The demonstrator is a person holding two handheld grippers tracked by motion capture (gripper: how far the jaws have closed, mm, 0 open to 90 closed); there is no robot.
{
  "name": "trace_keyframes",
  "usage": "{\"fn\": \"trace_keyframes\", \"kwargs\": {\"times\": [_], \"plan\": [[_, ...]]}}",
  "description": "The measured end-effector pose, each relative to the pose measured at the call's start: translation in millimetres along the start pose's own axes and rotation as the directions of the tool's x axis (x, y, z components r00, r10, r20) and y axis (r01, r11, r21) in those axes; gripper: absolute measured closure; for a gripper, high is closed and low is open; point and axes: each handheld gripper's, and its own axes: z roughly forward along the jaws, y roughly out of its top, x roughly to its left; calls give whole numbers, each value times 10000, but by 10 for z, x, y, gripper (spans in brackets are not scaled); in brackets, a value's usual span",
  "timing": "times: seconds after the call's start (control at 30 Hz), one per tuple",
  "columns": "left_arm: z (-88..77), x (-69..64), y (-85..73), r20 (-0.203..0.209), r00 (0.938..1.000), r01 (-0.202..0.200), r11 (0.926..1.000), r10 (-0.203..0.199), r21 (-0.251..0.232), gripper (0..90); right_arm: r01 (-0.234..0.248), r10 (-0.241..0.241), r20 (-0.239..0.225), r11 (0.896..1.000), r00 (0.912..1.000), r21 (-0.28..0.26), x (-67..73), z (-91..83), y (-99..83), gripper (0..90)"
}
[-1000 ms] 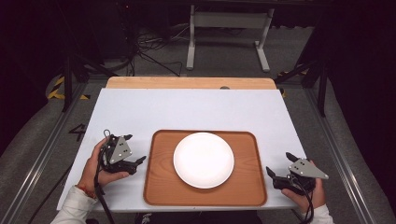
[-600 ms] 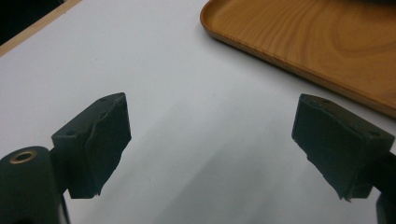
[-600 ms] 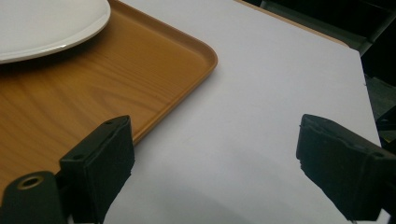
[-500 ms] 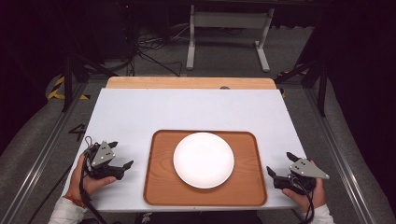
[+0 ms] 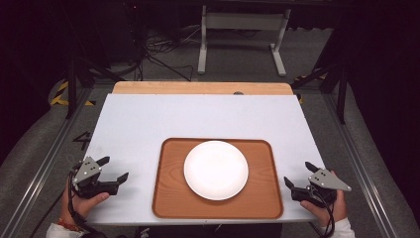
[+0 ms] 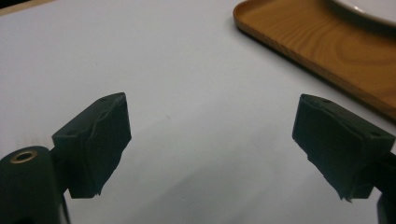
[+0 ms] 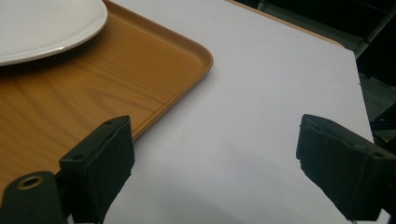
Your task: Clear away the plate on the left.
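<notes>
At the near left corner of the bench [image 5: 198, 116], the left gripper [image 5: 115, 168] is settling after pulling back from the tray [image 5: 168, 198], jaws open and empty. The right gripper [image 5: 297, 176] is waiting, also open. The plate [image 5: 216, 169] is sitting centred on the tray, suggesting a finished placement.

A brown wooden tray [image 5: 214, 207] sits at 6 o'clock on a white table [image 5: 198, 116], a round white plate [image 5: 216, 169] resting at its centre. A strip of bare wood [image 5: 203, 88] edges the table at 12 o'clock. Beyond it, a grey stand [image 5: 240, 22] rises from the carpeted floor [image 5: 302, 52], with cables [image 5: 163, 47] tangled at 11 o'clock. Yellow-and-black tape [image 5: 62, 91] marks the floor at 10 o'clock.
</notes>
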Motion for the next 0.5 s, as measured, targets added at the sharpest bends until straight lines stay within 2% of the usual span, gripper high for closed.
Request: {"fn": "trace_keyframes", "kwargs": {"times": [0.07,0.23,0.47,0.5], "plan": [[-6,-4,8,24,10000,-50,10000,50,-1,121,59,-59,-33,10000,10000,14,6,8,1,119],[-12,-45,45,-10,9988,-486,9988,486,-104,120,66,-66,-3,9999,10000,82,4,-2,-15,119],[-44,-56,39,35,9989,-470,9985,471,-290,122,185,-185,59,9998,9998,88,40,-13,9,119],[-50,-56,43,-16,9984,-572,9980,572,-282,122,187,-188,54,9998,9998,88,44,-14,12,119]]}}
